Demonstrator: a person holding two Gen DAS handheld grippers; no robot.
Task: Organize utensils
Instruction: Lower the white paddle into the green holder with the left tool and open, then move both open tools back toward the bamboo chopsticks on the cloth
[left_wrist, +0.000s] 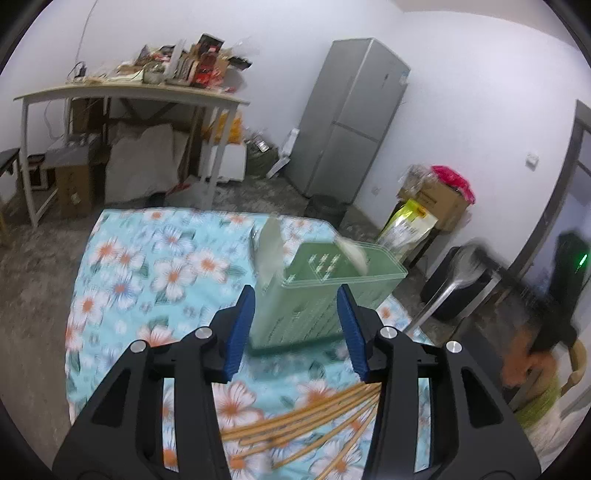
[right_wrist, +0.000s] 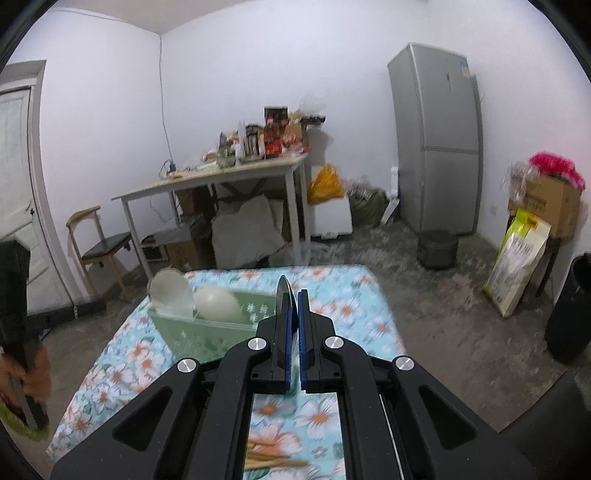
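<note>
1. White walls enclose a room with a grey concrete floor; one tall grey refrigerator (right_wrist: 436, 140) stands at two o'clock in the right wrist view, and one white-legged side table (right_wrist: 221, 177) piled with packets stands at eleven o'clock.
2. One low table covered by a turquoise cloth with orange-and-white flowers (left_wrist: 155, 273) fills the lower middle of both views. Its far edge and both side edges show, with bare floor beyond them on every visible side.
3. One pale green slotted plastic basket (left_wrist: 325, 295) stands on the cloth near the far edge, at twelve o'clock from the left gripper. Open cloth lies to its left.
4. Two round whitish dishes stand on edge in the basket: a translucent plate (right_wrist: 171, 291) at the left end and a white bowl (right_wrist: 218, 302) just beside it.
5. One loose bundle of wooden chopsticks (left_wrist: 303, 417) lies flat on the cloth at six o'clock; motion blur prevents a count.
6. Left gripper (left_wrist: 295, 317): its blue pads stand partly apart with nothing between them, the basket lying beyond them.
7. Right gripper (right_wrist: 293, 317): its jaws are pressed together on one thin dark blade-like utensil (right_wrist: 285, 291), whose rounded tip rises past the fingertips at twelve o'clock.
</note>
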